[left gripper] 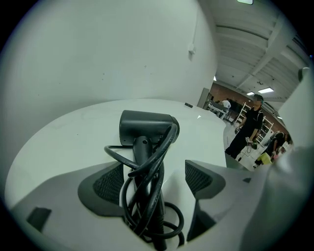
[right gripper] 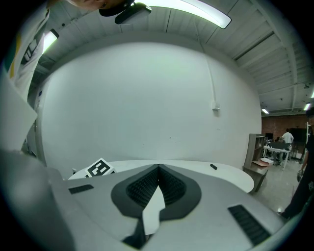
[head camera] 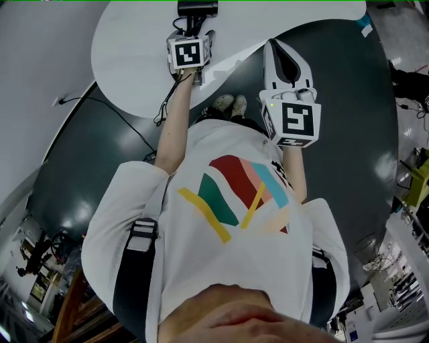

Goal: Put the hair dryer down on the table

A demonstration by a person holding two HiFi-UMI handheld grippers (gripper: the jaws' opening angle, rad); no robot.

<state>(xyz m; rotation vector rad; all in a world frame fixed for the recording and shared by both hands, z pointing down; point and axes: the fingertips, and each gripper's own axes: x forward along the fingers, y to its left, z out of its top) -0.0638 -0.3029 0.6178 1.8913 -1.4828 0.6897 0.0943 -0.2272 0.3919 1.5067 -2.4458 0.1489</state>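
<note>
The black hair dryer (left gripper: 147, 130) lies on the round white table (left gripper: 59, 142), its cord looped round the handle. Its handle runs back between the jaws of my left gripper (left gripper: 154, 179), which stand wide apart; the pads (left gripper: 109, 184) do not press on it. In the head view the left gripper (head camera: 193, 20) reaches over the table (head camera: 127, 40), with the dryer (head camera: 198, 8) at the top edge. My right gripper (head camera: 280, 50) hangs by the table's rim. Its jaws (right gripper: 158, 169) are shut and hold nothing.
A small dark object (left gripper: 189, 105) lies near the table's far edge. A white wall stands close behind the table. People (left gripper: 248, 130) stand in the room at the right. A thin cable (head camera: 127, 124) runs over the dark floor.
</note>
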